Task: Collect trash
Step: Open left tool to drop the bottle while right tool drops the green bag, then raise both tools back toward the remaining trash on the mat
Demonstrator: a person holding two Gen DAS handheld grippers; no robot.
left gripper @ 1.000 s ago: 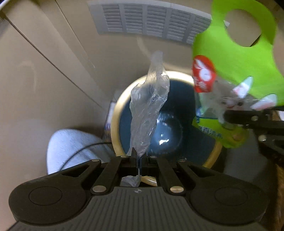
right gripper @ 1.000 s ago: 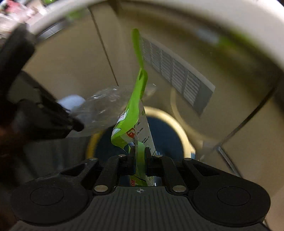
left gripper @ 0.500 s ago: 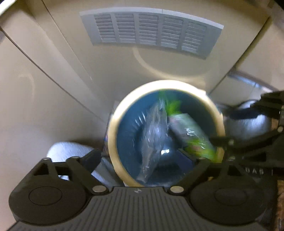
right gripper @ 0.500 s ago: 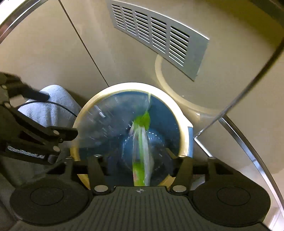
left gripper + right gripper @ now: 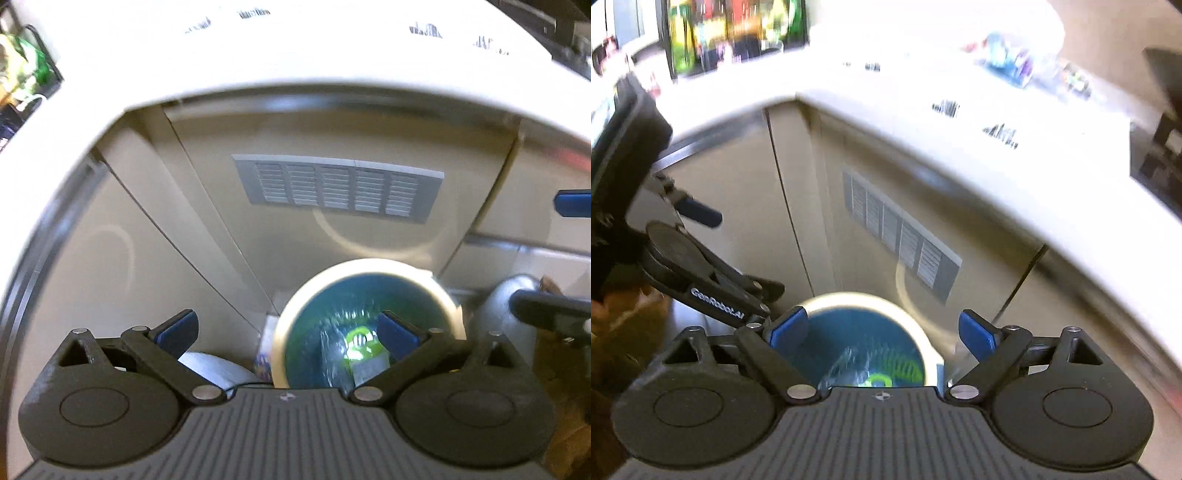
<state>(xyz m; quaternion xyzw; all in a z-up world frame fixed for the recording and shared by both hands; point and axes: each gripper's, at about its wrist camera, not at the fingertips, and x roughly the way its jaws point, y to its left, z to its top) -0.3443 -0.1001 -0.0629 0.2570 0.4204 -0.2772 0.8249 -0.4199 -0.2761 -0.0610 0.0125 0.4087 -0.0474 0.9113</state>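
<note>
A round bin (image 5: 369,266) with a cream rim and blue inside stands on the floor by a beige cabinet. Inside it lie a clear plastic wrapper (image 5: 332,354) and a green package (image 5: 364,347). My left gripper (image 5: 288,332) hovers above the bin, its jaws still opening, nothing between them. In the right wrist view the same bin (image 5: 864,299) holds the clear wrapper (image 5: 846,363) and the green package (image 5: 897,373). My right gripper (image 5: 882,332) is also opening wide and holds nothing. The left gripper (image 5: 701,273) shows at that view's left.
A white countertop (image 5: 295,66) overhangs the cabinet, whose face carries a grey vent grille (image 5: 338,188). Blurred items (image 5: 1015,62) sit on the counter's far side. The person's grey-clad legs (image 5: 218,369) flank the bin.
Both grippers let go: the clear wrapper and the green package dropped into the bin. Both pairs of jaws spread wide, and both grippers rose, bringing the countertop into view.
</note>
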